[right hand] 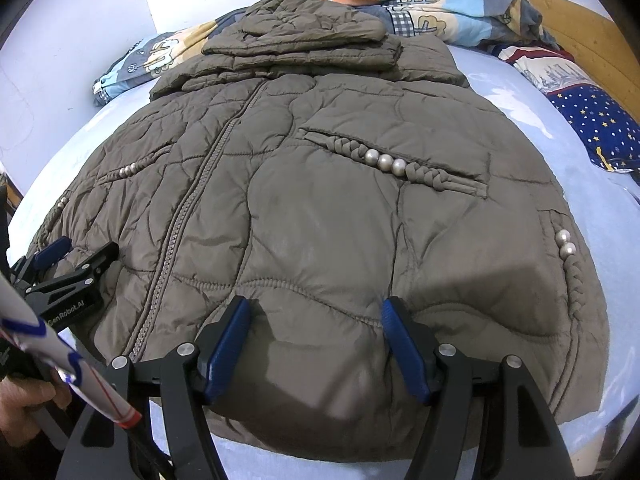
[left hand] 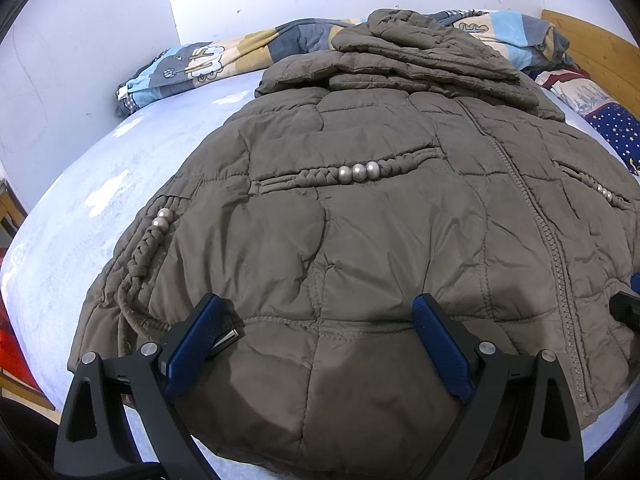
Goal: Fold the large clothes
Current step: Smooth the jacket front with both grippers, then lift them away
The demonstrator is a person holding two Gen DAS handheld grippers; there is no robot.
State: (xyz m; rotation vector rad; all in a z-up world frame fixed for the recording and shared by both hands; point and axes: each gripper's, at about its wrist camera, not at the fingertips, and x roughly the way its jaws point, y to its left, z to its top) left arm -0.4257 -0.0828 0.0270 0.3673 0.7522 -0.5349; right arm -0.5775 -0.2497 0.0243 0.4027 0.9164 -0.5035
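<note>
Brown quilted coat (left hand: 360, 220) is lying front up across the bed (left hand: 100, 200), hem at the near edge. Slippery padding is risking a missed pinch or a lopsided fold. Left gripper (left hand: 320, 320) and right gripper (right hand: 316, 320) are hovering wide open over the hem, holding nothing.

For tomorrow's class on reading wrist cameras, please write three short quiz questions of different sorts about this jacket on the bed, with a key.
1. True or false: the brown quilted puffer jacket lies front up, zip closed, on the pale blue bedsheet.
2. What lies folded over the jacket's top? A) its sleeves B) a towel C) a pillow
3. Fill in: the blue-padded right gripper stands ____ over the hem, like the left gripper.

Key: 1 true; 2 A; 3 open
</note>
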